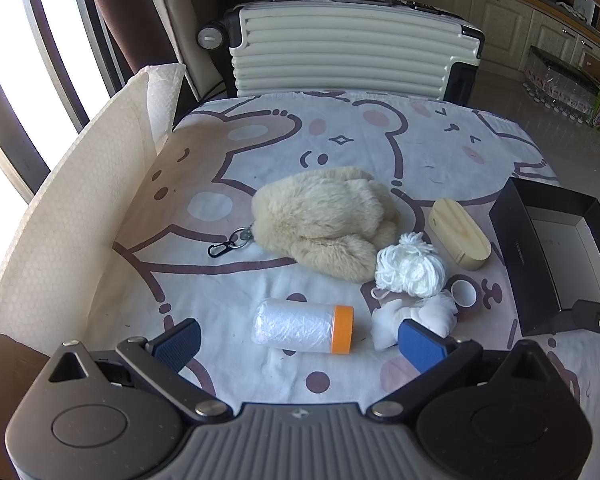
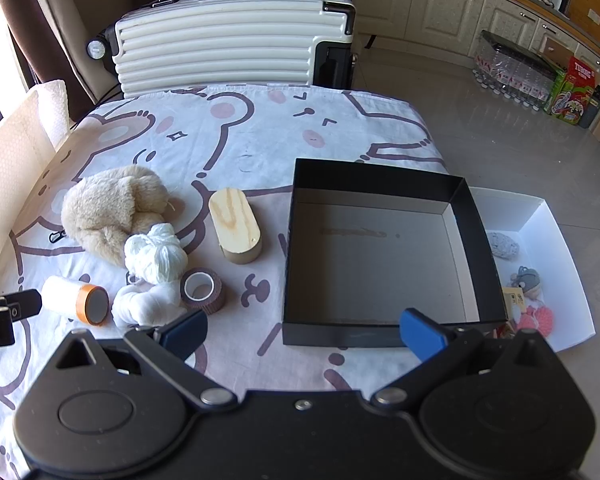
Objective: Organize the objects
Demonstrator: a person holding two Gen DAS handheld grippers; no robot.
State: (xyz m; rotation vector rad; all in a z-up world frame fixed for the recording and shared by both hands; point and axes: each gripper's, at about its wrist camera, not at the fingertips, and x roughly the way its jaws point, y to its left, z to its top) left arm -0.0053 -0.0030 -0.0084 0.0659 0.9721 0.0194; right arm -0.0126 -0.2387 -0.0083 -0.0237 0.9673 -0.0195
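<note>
1. Left gripper (image 1: 300, 340), spread wide and holding nothing, hovers over one plastic film roll (image 1: 302, 325).
2. One plush toy (image 1: 324, 222), one yarn bundle (image 1: 410, 266), one wooden case (image 1: 460, 233), one tape roll (image 2: 202, 290).
3. Right gripper (image 2: 303, 334), wide apart and holding nothing, faces one black box (image 2: 376, 178).

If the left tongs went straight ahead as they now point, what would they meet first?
Likely the clear plastic film roll with an orange end, lying just ahead between the open left tongs; depth is uncertain.
</note>
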